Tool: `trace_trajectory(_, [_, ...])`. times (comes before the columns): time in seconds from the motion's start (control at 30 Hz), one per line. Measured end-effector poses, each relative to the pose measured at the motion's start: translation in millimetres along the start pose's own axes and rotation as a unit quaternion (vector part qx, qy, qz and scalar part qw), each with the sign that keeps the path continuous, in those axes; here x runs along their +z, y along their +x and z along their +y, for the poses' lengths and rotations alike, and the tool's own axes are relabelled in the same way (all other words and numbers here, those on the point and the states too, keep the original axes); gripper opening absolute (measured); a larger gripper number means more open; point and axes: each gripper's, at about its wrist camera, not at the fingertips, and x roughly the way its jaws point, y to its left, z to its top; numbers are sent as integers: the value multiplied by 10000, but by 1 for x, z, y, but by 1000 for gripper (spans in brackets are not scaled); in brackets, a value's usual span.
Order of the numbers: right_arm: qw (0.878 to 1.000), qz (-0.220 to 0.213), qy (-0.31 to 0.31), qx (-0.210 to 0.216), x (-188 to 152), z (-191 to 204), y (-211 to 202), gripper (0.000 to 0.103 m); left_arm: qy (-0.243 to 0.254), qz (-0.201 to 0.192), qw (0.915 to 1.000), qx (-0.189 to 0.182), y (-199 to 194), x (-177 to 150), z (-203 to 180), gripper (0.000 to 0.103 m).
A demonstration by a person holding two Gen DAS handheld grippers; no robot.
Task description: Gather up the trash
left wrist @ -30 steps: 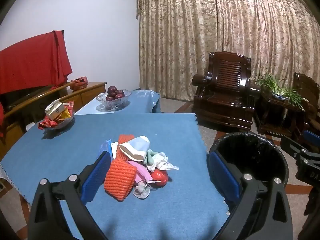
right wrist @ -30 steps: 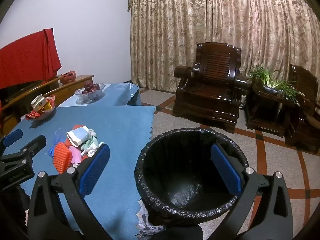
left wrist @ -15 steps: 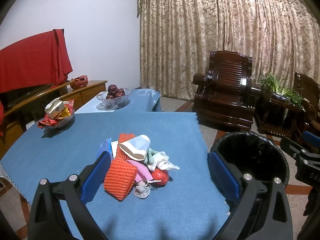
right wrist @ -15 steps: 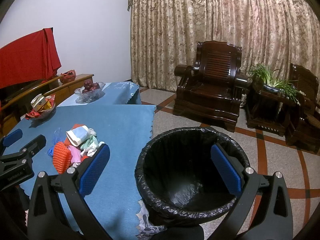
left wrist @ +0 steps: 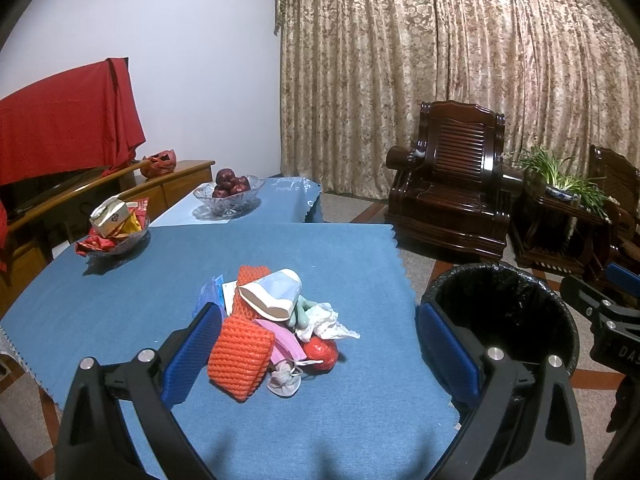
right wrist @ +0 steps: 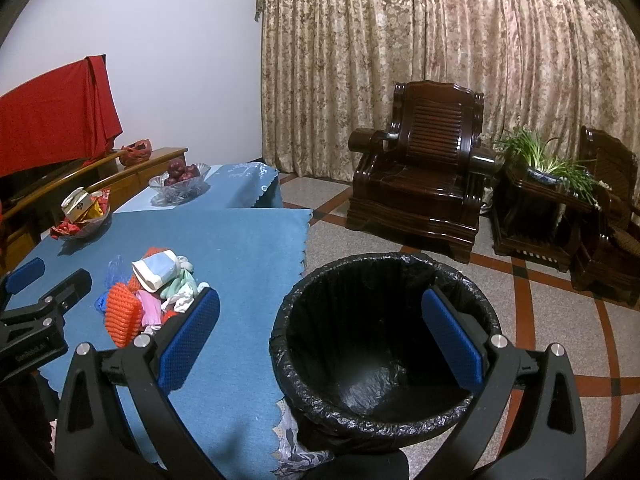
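A pile of trash (left wrist: 276, 324) lies on the blue tablecloth (left wrist: 160, 280): an orange foam net (left wrist: 240, 356), a crushed paper cup (left wrist: 272, 296), pink wrapping, white tissue and a red wrapper. The same pile (right wrist: 152, 292) shows at the left of the right wrist view. My left gripper (left wrist: 320, 348) hovers open just in front of the pile, holding nothing. My right gripper (right wrist: 320, 340) hangs open and empty over the black-lined bin (right wrist: 384, 404), which stands on the floor beside the table's right edge (left wrist: 500, 292).
A glass bowl of snack packets (left wrist: 114, 232) sits at the table's far left. A glass fruit bowl (left wrist: 228, 196) stands on a second blue-covered table behind. Dark wooden armchairs (left wrist: 452, 196) and a potted plant (left wrist: 560, 180) stand across the tiled floor.
Both grippers have drifted very slightly; the view of the pile and bin is nearly the same. Nothing was picked up or let go.
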Motion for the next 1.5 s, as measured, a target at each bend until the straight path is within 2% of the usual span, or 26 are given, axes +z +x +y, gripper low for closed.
trace_trajectory(1.5, [10000,16,21,15,3,1,-1,98,-31,40,10000,-10,7,2,4,97])
